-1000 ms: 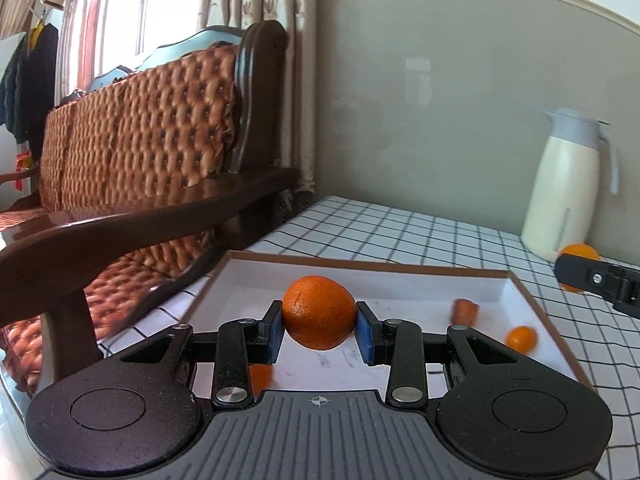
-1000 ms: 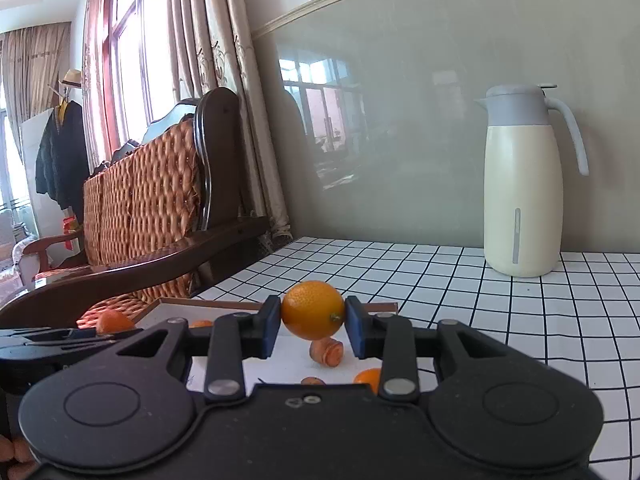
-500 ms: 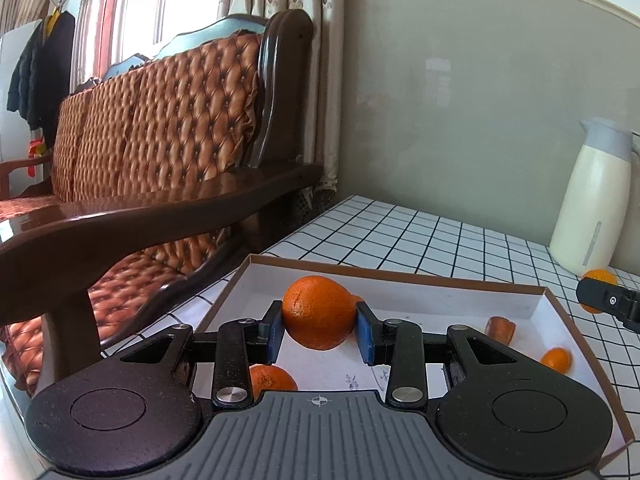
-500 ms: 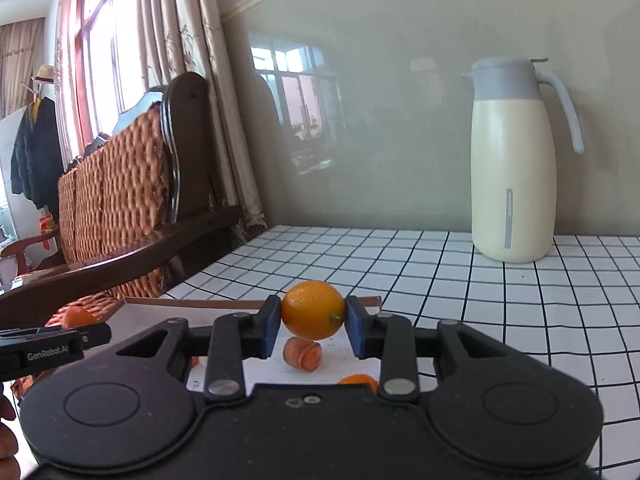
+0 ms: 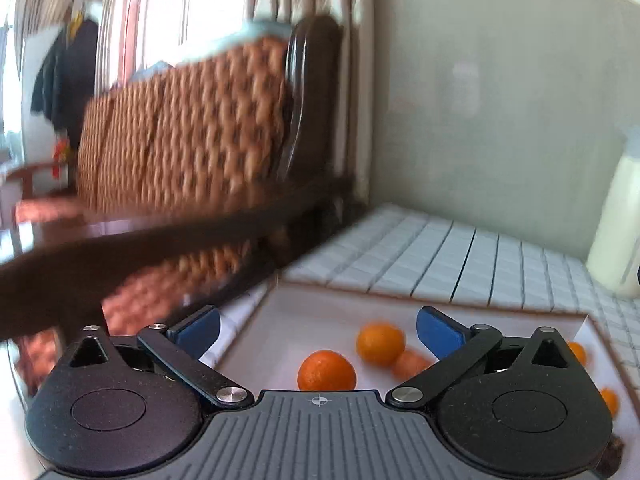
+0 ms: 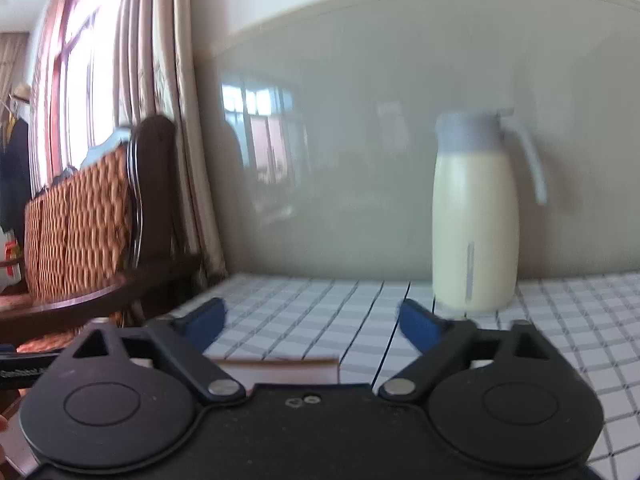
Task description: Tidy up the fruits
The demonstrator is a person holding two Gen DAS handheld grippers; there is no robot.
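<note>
In the left wrist view my left gripper (image 5: 318,330) is open and empty above the white tray (image 5: 400,300). Two oranges (image 5: 327,371) (image 5: 380,342) lie in the tray below it, with a reddish fruit (image 5: 410,364) beside them and small orange fruits (image 5: 576,352) at the tray's right end. In the right wrist view my right gripper (image 6: 314,320) is open and empty. Only the tray's brown far corner (image 6: 280,366) shows under it. Both views are blurred.
A cream thermos jug (image 6: 474,216) stands on the checked tablecloth (image 6: 320,312) by the wall; it also shows in the left wrist view (image 5: 618,224). A wooden sofa with woven cushions (image 5: 180,128) stands left of the table. The other gripper's tip (image 6: 24,366) shows at left.
Both grippers opened and let go of their oranges. The left gripper's orange now lies in the tray. Both views have tilted and shifted; the right gripper's orange is out of sight.
</note>
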